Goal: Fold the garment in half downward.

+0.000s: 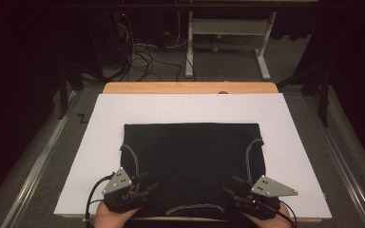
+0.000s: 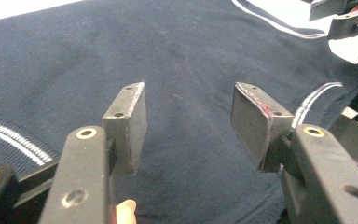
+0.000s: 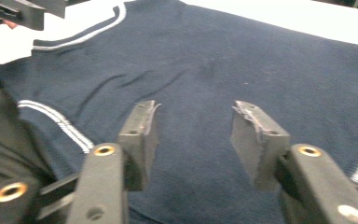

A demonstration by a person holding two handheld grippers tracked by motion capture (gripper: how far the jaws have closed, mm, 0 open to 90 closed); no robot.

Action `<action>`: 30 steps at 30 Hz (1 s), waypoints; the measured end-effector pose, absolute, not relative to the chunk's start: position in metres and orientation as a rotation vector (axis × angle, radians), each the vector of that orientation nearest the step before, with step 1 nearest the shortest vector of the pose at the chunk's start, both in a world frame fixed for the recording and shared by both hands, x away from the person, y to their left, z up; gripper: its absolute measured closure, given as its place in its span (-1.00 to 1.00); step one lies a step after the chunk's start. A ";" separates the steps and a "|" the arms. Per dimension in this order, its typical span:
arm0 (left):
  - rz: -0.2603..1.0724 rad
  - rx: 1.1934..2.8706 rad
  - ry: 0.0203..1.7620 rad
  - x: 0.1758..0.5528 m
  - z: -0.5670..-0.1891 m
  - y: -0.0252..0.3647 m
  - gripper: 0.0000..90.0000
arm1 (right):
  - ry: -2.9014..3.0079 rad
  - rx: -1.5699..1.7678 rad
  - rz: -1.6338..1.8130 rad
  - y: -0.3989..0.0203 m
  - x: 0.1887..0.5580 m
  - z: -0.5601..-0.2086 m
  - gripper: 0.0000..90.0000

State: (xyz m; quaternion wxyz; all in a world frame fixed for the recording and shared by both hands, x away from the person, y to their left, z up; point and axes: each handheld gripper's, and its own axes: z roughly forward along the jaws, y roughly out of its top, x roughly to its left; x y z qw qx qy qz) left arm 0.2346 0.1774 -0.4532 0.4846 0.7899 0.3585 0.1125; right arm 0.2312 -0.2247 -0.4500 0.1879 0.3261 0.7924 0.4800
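Two claws stand over the near edge of a dark navy garment (image 1: 192, 166) that lies flat and folded on the white sheet (image 1: 294, 123) covering the surface. The left claw (image 1: 145, 185) is by the near left corner and the right claw (image 1: 232, 189) by the near right corner. In both gripper views the jaws stand apart with only cloth behind them, so nothing is held.

The step in hand seems to be the letting go after a fold, or a new grasp of the near corners. To do it well, I would lift both claws straight up, so the pads do not drag the cloth and spoil the fold. For a new grasp, each claw should take the edge beside the white-striped seam (image 2: 314, 100), at the same level on both sides.
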 end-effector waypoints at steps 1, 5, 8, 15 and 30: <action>0.275 1.931 0.873 0.236 -0.454 0.178 -0.16 | 2.222 0.927 1.349 -0.226 0.232 -0.451 0.02; 0.289 1.937 0.876 0.240 -0.457 0.182 -0.24 | 2.192 0.950 1.325 -0.230 0.236 -0.454 -0.15; 0.304 1.929 0.881 0.244 -0.459 0.188 -0.24 | 2.161 0.972 1.300 -0.234 0.240 -0.457 -0.25; 0.355 1.897 0.945 0.255 -0.460 0.208 -0.36 | 2.094 1.058 1.298 -0.248 0.248 -0.460 -0.51; 0.409 1.864 1.042 0.268 -0.460 0.233 -0.91 | 2.026 1.151 1.274 -0.261 0.256 -0.461 -0.89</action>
